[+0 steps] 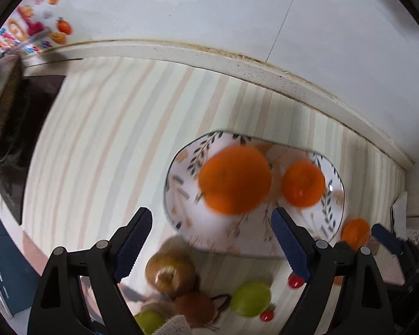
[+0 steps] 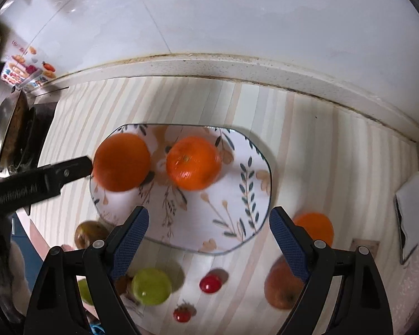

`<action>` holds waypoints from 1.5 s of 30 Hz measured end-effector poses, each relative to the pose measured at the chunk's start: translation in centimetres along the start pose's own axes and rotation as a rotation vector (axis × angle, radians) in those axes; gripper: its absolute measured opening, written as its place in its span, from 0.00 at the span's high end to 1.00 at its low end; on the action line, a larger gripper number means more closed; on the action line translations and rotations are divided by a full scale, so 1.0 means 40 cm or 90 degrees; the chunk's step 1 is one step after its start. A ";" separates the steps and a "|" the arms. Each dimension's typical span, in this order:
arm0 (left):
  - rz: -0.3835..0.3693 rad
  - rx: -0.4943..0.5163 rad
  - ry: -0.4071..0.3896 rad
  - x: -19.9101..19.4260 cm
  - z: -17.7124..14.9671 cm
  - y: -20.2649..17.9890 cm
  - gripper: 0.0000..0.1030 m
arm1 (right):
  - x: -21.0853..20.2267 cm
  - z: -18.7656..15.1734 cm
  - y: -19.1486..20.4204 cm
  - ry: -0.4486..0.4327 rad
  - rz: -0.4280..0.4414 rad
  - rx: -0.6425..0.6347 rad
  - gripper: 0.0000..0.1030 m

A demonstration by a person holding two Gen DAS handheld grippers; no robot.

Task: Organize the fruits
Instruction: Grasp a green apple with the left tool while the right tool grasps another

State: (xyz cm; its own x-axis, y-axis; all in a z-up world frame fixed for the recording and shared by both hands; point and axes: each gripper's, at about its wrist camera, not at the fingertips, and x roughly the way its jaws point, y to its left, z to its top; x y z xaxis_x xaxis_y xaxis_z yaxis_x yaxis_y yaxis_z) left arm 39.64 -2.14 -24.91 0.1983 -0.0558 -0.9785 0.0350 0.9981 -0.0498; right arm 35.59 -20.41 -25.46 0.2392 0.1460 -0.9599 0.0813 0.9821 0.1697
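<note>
A flowered plate (image 1: 231, 234) (image 2: 231, 192) lies on a striped mat and carries two oranges, a big one (image 1: 234, 180) (image 2: 121, 162) and a smaller one (image 1: 303, 184) (image 2: 194, 162). A third orange (image 1: 356, 231) (image 2: 317, 227) sits on the mat just off the plate's right rim. My left gripper (image 1: 211, 215) hangs open above the plate's near edge, nothing between its fingers. My right gripper (image 2: 209, 212) is open over the plate too, also empty. In front of the plate lie a brownish apple (image 1: 169, 273) (image 2: 90, 233), green fruits (image 1: 251, 298) (image 2: 151, 286), cherry tomatoes (image 1: 295, 281) (image 2: 211, 283) and a reddish apple (image 2: 283, 287).
A dark pan on a stove (image 1: 5, 106) (image 2: 14, 128) stands at the left end of the counter. A raised white ledge (image 1: 237, 64) (image 2: 237, 69) and tiled wall close off the back. A white flat object (image 2: 407, 217) lies at the right edge. The left gripper's body (image 2: 42, 181) reaches in beside the big orange.
</note>
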 end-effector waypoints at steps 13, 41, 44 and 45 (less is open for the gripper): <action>-0.004 0.046 -0.103 -0.196 -0.203 0.032 0.15 | -0.226 -0.165 0.085 -0.086 -0.032 0.005 0.12; -0.015 -0.084 0.115 0.043 -0.425 0.327 0.15 | 0.120 -0.310 0.136 0.098 0.073 0.099 0.14; -0.074 -0.117 0.160 0.106 -0.450 0.326 0.15 | 0.173 -0.302 0.139 0.126 0.077 0.106 0.19; -0.084 -0.124 0.168 0.118 -0.452 0.324 0.17 | 0.187 -0.300 0.140 0.136 0.079 0.110 0.21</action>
State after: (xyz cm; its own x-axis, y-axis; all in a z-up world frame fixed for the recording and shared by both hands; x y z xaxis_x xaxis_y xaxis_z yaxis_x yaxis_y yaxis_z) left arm 23.34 10.98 -33.78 -0.0569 -0.2025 -0.9776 -0.1495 0.9699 -0.1922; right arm 26.24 -12.39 -34.37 0.0506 0.3038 -0.9514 0.2325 0.9229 0.3070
